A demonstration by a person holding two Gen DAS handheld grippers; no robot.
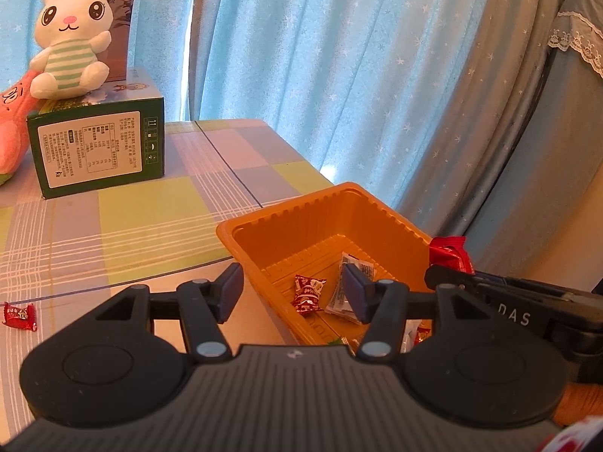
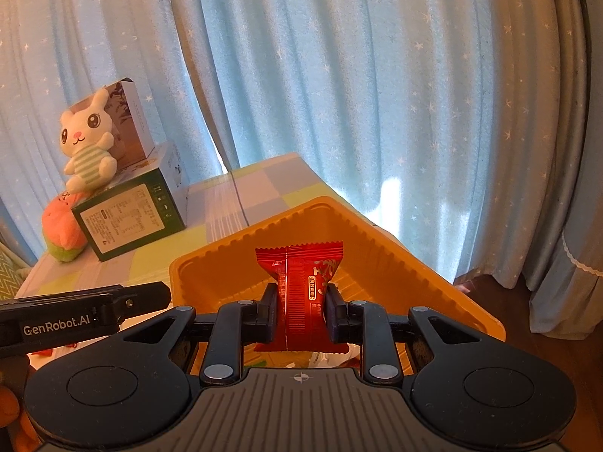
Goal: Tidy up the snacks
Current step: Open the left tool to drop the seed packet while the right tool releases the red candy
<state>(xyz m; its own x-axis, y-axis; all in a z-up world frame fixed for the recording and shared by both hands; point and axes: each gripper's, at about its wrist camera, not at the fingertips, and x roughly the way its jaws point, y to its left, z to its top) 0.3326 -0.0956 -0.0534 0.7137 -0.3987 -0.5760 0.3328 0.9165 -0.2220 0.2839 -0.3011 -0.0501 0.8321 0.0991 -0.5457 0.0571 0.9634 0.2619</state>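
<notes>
An orange plastic tray (image 1: 377, 203) sits at the table's right edge, also seen in the right wrist view (image 2: 211, 260). Inside lie a red snack packet (image 1: 308, 294) and a white packet (image 1: 356, 263). My left gripper (image 1: 292, 290) is open and empty over the tray's near left rim. My right gripper (image 2: 300, 307) is shut on a red snack packet (image 2: 299, 293), held above the tray; it shows at the right of the left wrist view (image 1: 450, 250). Another red packet (image 1: 20, 315) lies on the table at far left.
A green box (image 1: 98, 147) with a white plush rabbit (image 1: 71, 37) on top stands at the back left, beside a pink plush toy (image 1: 11, 128). Blue star curtains (image 1: 339, 75) hang behind. The checked tablecloth (image 1: 132, 218) covers the table.
</notes>
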